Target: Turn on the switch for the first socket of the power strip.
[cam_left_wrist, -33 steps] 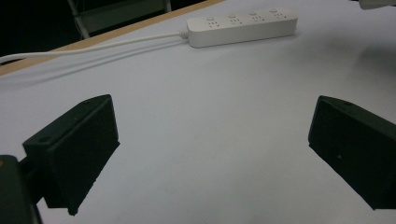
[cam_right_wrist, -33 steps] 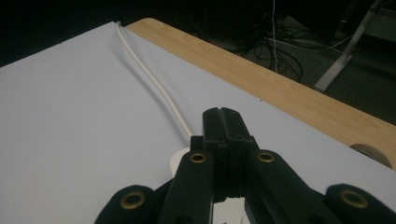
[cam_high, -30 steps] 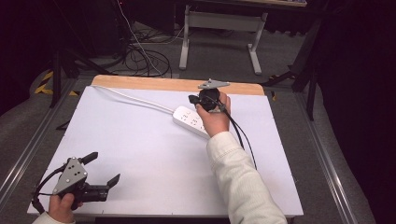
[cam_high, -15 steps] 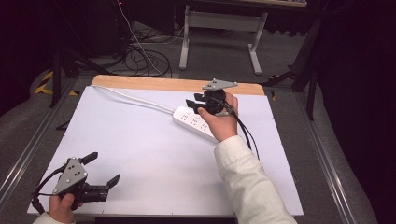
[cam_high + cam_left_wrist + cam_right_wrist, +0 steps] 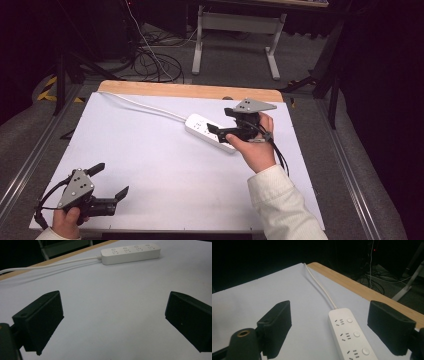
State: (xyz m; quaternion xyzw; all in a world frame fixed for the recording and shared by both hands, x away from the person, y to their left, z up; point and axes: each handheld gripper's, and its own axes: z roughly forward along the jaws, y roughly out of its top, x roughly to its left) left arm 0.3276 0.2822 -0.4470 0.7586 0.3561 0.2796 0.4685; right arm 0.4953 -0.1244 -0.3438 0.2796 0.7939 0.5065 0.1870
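White-topped table (image 5: 150,150), wooden far edge. White power strip (image 5: 210,131): far right, flat, cord (image 5: 145,104) trailing far-left. Right gripper (image 5: 225,122): above strip, jaws spread. Left gripper (image 5: 111,179): near left, jaws spread, empty.

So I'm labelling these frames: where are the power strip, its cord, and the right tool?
power strip (image 5: 352,338): right gripper view, top face between sockets.
cord (image 5: 319,286): right gripper view, mid-length on the table.
right tool (image 5: 226,122): high view, gap between its open tips.
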